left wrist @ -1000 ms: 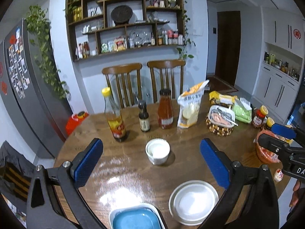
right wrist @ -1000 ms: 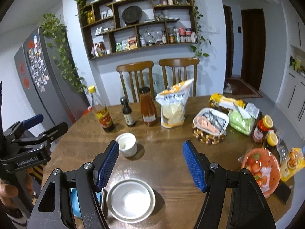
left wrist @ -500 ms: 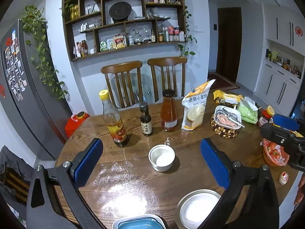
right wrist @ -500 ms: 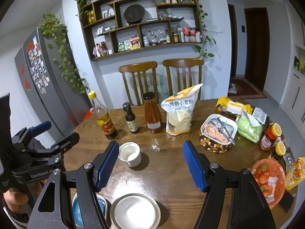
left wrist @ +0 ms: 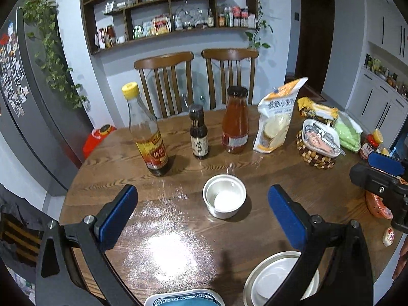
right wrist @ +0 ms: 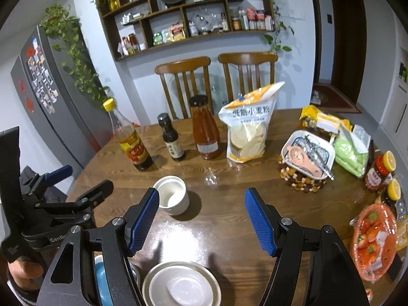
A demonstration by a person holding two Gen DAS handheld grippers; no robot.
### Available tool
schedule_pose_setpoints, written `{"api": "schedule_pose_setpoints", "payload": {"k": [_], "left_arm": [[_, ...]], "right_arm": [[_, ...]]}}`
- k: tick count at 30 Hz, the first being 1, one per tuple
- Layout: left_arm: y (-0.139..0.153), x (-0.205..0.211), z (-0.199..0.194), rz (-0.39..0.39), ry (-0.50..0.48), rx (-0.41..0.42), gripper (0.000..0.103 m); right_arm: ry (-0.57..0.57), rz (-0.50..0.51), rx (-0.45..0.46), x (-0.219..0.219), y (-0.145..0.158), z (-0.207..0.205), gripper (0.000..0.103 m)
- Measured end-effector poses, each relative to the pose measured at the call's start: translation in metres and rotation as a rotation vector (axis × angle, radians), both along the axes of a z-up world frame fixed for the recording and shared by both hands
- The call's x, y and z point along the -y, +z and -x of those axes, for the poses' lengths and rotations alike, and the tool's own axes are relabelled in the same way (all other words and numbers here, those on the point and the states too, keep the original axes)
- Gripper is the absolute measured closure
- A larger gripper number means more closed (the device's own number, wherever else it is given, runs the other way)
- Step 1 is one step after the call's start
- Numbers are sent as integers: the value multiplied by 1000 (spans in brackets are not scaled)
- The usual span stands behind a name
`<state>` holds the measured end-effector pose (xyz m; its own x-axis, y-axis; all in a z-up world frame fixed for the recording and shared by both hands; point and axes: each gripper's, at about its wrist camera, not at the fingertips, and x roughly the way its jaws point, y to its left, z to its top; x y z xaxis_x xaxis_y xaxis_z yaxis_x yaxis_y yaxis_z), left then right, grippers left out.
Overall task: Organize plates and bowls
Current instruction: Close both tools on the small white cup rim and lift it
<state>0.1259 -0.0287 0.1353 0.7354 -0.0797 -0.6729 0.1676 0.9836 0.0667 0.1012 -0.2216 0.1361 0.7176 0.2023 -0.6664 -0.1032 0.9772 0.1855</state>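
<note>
1. Left tool [left wrist: 202, 205]: jaws spread, nothing between them, hovering over the tabletop [left wrist: 280, 173]. Blue dish [left wrist: 183, 299] sits at the near edge below it, mostly cut off by the frame.
2. Small white bowl [left wrist: 224, 195] stands mid-tabletop, ahead of both tools and apart from the other dishes.
3. Round plate [right wrist: 181, 284] lies near the front edge, just beside the blue dish.
4. Right tool [right wrist: 201, 220]: released, empty, over the round plate.
5. Step, as judged: approach phase, nothing gripped yet. The next move likely calls for lowering one tool onto a rim and clamping it, then stacking.
6. Readable text: "GenRo…" on the left tool body in the right wrist view; flour bag [right wrist: 248, 127] reads "低筋小麦粉". Bottle labels are too small to read.
</note>
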Motion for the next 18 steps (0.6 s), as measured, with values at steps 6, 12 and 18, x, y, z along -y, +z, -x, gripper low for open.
{"api": "schedule_pose_setpoints", "payload": {"k": [6,12,18], "left_arm": [[-19,-2,-17,-8,17,-49,1],[-40,-2,-34,-17,32,-102,1],[-54,-3,-47,-20,49,-138,1]], "right_arm": [[8,-18,-48,-4,-18,-18,33],[16,-26,-93,-9,-35,-33,33],[18,-41,-126,-9,-49,-46,33]]}}
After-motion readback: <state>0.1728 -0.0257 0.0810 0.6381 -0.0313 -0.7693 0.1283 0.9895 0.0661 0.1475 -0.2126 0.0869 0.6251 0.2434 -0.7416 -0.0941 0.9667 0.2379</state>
